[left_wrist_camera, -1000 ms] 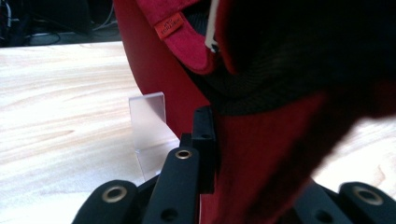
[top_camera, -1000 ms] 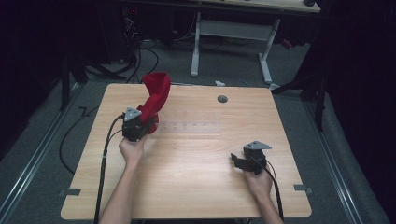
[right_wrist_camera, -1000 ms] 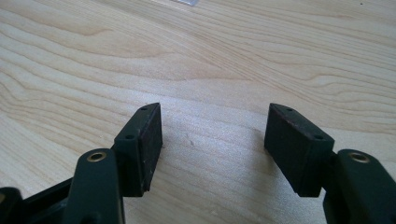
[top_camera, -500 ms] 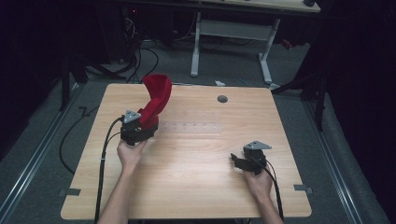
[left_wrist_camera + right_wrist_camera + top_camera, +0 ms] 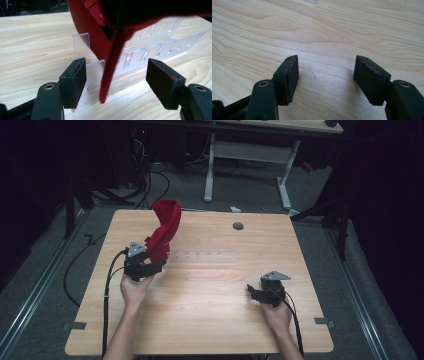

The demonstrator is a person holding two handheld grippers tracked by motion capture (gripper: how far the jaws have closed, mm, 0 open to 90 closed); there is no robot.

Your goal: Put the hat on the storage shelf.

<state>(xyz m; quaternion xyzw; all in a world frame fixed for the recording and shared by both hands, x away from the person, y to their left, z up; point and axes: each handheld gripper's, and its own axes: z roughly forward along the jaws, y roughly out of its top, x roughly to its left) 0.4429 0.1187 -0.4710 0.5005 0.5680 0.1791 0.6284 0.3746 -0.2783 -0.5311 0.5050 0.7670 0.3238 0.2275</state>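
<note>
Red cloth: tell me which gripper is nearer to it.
Left. The left gripper sits right at the red cloth, jaws open either side of its hanging edge. The right gripper rests far across the table, jaws open over bare wood.

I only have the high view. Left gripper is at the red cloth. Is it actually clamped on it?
Observer: No. In the left gripper view the left gripper is open, and an edge of the red cloth hangs between the jaws, touching neither.
Operator: What is the pale strip on the table beside it?
Observer: A clear plastic rack with rows of slots. Small upright clear tabs stand at its near end, just beyond the left jaw.
Operator: Right gripper?
Observer: The right gripper is open, with only bare wooden table between its jaws.
</note>
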